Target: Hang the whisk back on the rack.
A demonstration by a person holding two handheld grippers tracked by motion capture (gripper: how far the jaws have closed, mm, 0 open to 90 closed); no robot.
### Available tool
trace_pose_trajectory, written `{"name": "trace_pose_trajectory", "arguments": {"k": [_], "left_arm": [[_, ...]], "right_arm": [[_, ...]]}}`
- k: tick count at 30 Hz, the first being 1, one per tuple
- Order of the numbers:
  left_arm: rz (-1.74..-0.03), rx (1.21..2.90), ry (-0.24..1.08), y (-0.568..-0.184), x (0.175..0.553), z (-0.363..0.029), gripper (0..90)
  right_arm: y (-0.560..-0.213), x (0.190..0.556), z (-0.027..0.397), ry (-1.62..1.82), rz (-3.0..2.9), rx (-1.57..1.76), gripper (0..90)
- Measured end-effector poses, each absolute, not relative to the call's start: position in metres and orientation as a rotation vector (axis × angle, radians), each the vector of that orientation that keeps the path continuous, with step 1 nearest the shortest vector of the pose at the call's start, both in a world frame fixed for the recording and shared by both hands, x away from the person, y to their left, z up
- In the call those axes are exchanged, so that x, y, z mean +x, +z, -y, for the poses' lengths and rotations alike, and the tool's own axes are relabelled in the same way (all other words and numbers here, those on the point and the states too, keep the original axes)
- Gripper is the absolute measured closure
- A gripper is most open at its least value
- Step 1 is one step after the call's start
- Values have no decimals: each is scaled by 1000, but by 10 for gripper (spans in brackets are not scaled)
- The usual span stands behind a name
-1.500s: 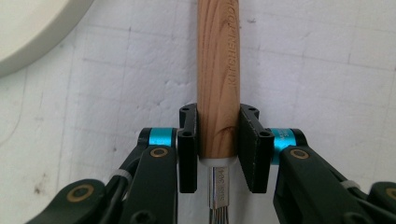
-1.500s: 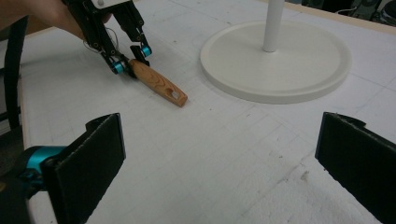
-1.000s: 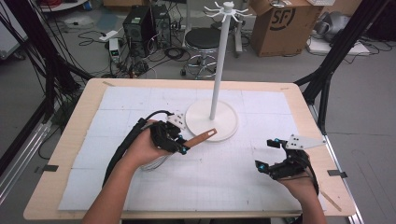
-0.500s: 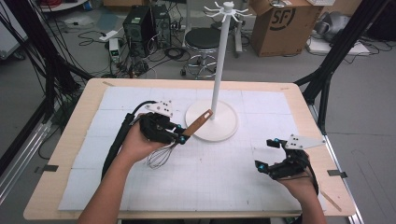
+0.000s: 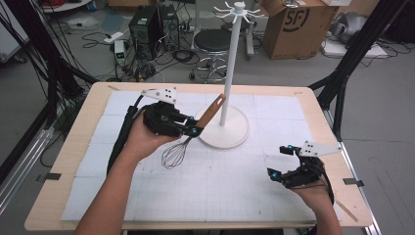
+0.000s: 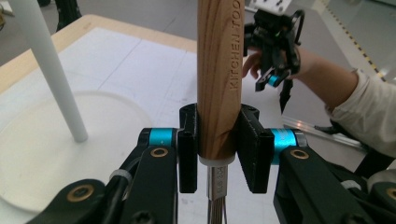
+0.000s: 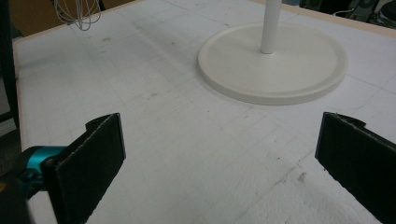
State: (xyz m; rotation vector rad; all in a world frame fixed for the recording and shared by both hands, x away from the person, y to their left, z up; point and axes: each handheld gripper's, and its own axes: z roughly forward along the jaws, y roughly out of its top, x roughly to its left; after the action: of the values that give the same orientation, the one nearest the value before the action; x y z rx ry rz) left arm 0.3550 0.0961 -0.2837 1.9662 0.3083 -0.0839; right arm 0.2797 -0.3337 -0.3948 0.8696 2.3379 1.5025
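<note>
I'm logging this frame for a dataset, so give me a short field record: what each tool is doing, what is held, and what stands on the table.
left tool: shut on the whisk, gripping its wooden handle low down, near the wires
whisk pose: lifted, handle up, wires down
right tool: open, holding nothing, low over the white mat
stand: white pole on a round base, hooks on top bare

A grey floor (image 5: 381,83) lies beyond the wooden worktop (image 5: 93,105), strewn with tangled cables (image 5: 147,68). A round stool (image 5: 215,41) stands there between a black computer tower (image 5: 147,24) and a cardboard box (image 5: 293,24). Black frame struts (image 5: 352,54) slant beside the worktop.
</note>
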Motion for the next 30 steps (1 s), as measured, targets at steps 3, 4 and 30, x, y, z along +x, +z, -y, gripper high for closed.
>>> {"name": "trace_pose_trajectory", "arguments": {"k": [3,4,30], "left_arm": [[-307,1956,-84,-276,357,-97,713],[-306,1957,-77,-273,358,-97,713],[-305,1916,-15,-191,390,-93,713]], "right_arm": [[-395,280,334,1503,-2338,869,7],[-395,280,334,1503,-2338,869,7],[-394,280,335,1512,-2335,866,7]]}}
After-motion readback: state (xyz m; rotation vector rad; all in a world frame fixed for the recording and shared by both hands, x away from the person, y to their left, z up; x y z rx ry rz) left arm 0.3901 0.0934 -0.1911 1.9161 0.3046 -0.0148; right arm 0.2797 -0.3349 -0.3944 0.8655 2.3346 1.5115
